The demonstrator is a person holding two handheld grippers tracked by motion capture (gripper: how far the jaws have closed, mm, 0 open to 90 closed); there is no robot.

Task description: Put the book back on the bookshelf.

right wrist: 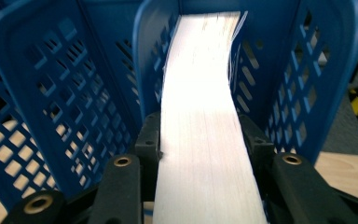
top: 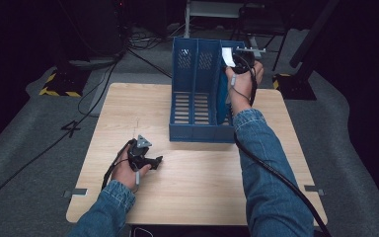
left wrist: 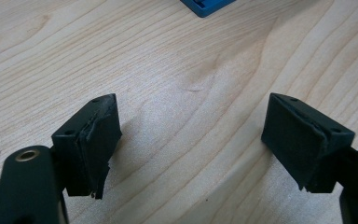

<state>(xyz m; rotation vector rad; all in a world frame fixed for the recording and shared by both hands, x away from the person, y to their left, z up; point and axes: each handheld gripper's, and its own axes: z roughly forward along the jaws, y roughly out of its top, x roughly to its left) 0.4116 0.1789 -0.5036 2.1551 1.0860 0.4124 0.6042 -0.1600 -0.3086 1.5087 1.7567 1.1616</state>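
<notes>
Pale wood worktop on grey carpet, dark room behind — left hand-held gripper low over it, jaws wide, nothing between; farther off, right hand-held gripper raised, clamped on a white book standing in the blue file rack's rightmost compartment.

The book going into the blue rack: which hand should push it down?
Right. The right gripper already clamps the book inside the blue file rack. The left gripper sits open over the table.

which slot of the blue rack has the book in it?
The rightmost slot of the blue file rack, on the right claw's side. The white-paged book, clamped in that claw, stands there; the two slots left of it look empty.
</notes>
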